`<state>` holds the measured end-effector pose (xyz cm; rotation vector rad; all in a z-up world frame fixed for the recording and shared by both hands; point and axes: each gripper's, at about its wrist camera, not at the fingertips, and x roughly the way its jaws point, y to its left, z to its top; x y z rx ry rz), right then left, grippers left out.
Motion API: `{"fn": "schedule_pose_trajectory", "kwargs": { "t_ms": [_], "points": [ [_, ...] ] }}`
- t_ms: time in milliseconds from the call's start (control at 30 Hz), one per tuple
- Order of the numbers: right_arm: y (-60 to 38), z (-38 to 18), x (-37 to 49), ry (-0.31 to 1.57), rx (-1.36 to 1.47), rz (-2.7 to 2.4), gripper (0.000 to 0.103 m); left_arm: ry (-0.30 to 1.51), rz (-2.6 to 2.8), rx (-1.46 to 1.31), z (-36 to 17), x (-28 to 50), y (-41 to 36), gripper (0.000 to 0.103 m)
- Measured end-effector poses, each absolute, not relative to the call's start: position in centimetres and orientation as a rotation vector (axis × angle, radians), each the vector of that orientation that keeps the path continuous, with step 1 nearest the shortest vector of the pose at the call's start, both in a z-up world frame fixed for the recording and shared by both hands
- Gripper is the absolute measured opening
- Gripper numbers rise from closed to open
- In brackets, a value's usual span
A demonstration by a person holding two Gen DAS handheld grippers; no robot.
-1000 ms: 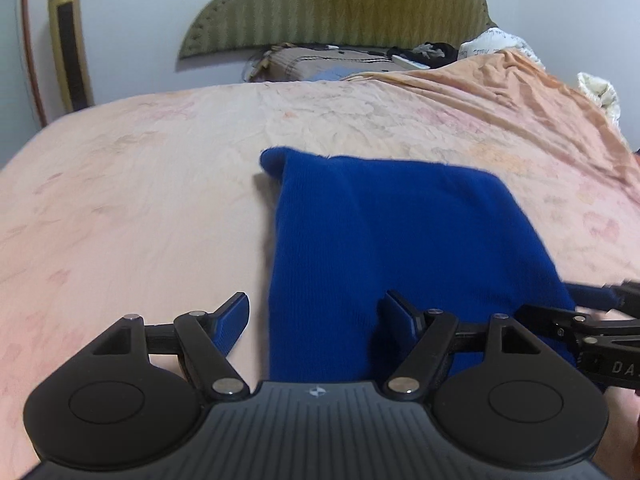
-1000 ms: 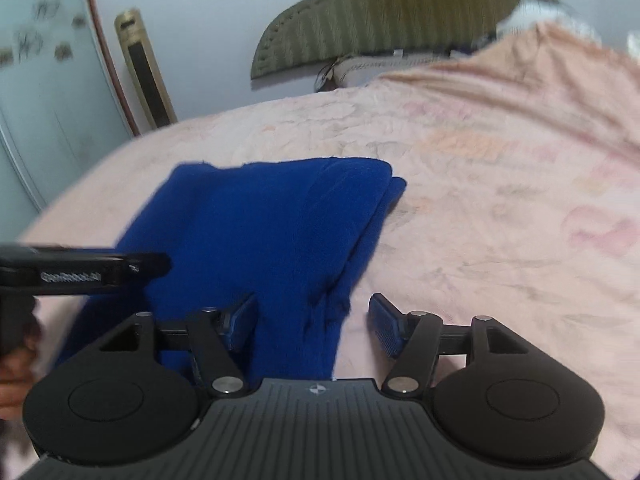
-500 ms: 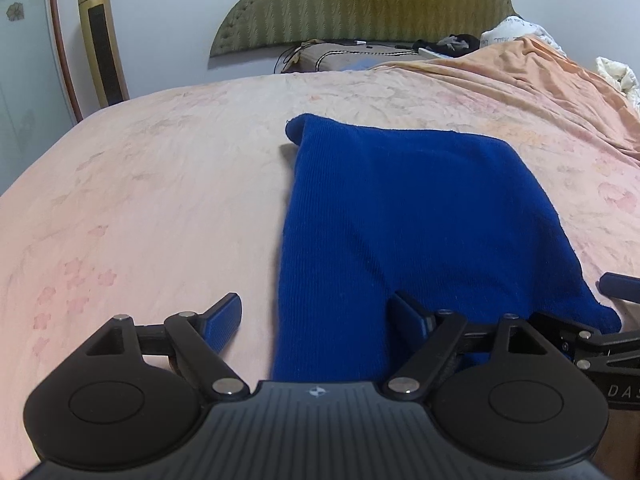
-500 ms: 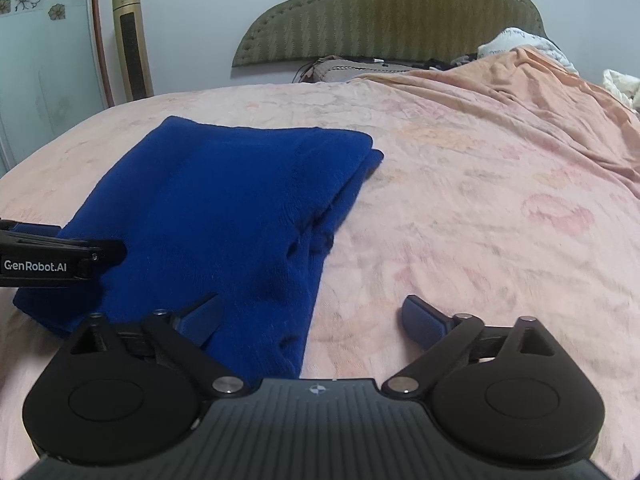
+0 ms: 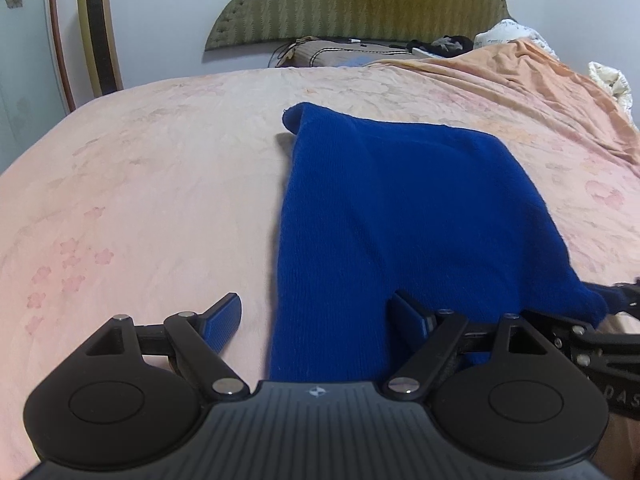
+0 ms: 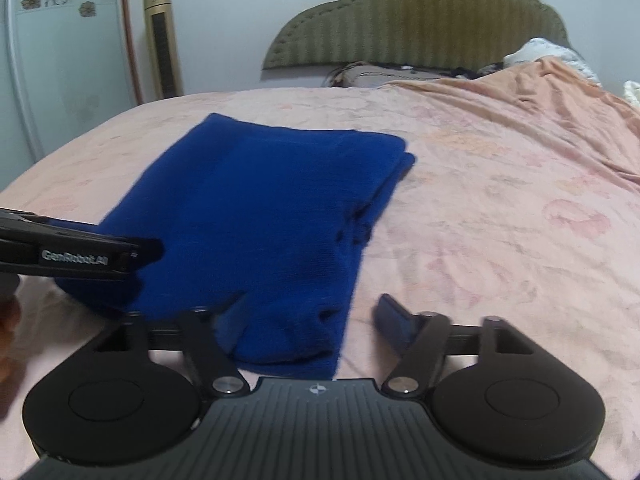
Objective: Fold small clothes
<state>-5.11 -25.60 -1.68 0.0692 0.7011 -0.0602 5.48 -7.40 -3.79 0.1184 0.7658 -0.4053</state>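
A blue knit garment lies folded flat on the pink floral bedsheet. My left gripper is open at its near left edge: the left finger rests over bare sheet, the right finger over the cloth. My right gripper straddles the garment's near right corner and its jaws are closing. Its right pad stands clear of the cloth edge; the left one is blurred against the fabric. Each wrist view shows the other gripper at its side, the right gripper and the left gripper.
A green padded headboard stands at the far end, with a pillow and clutter below it. An orange blanket is bunched at the far right. A gold tower fan stands by the left wall. A hand shows at the left edge.
The right jaws spread wide, then narrowed again around the garment's corner. The left jaws widened slightly. Both grippers drew back a little, so more of the garment shows.
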Motion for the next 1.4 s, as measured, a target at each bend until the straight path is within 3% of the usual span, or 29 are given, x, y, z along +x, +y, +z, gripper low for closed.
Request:
{"fn": "schedule_pose_trajectory", "kwargs": {
  "t_ms": [67,133,167,233,667,733,800,933,1100,1400],
  "points": [
    [-25.5,-1.6,-4.9,0.711,0.096,-0.037,0.045,0.771,-0.418,0.097,-3.8,5.3,-7.0,0.075],
    [-25.4,-1.5,-4.8,0.710,0.100,-0.030,0.030,0.775,-0.453,0.045,-3.6,5.1,-6.5,0.034],
    [-25.3,-1.4,-4.8,0.708,0.103,-0.030,0.025,0.779,-0.468,0.023,-3.4,5.0,-6.5,0.031],
    [-25.2,-1.0,-5.0,0.693,0.101,-0.032,0.017,0.752,-0.459,0.052,-2.9,4.4,-6.8,0.014],
    [-25.5,0.1,-6.0,0.673,0.112,-0.051,0.014,0.727,-0.467,0.100,-2.2,3.4,-6.8,0.012],
    [-25.6,0.0,-5.8,0.681,0.113,-0.061,0.019,0.729,-0.462,0.109,-2.3,3.4,-6.8,0.013],
    [-25.7,-0.2,-5.9,0.689,0.106,-0.079,0.030,0.731,-0.455,0.112,-2.4,3.4,-6.8,0.014],
    [-25.7,-0.6,-6.4,0.703,0.092,-0.088,0.038,0.721,-0.450,0.133,-2.6,3.1,-6.9,0.016],
    [-25.8,-1.0,-6.8,0.711,0.102,-0.096,0.043,0.718,-0.443,0.151,-2.6,3.0,-7.2,0.017],
    [-26.1,-1.1,-6.9,0.717,0.117,-0.100,0.055,0.735,-0.432,0.149,-2.9,2.9,-6.7,0.031]
  ]
}}
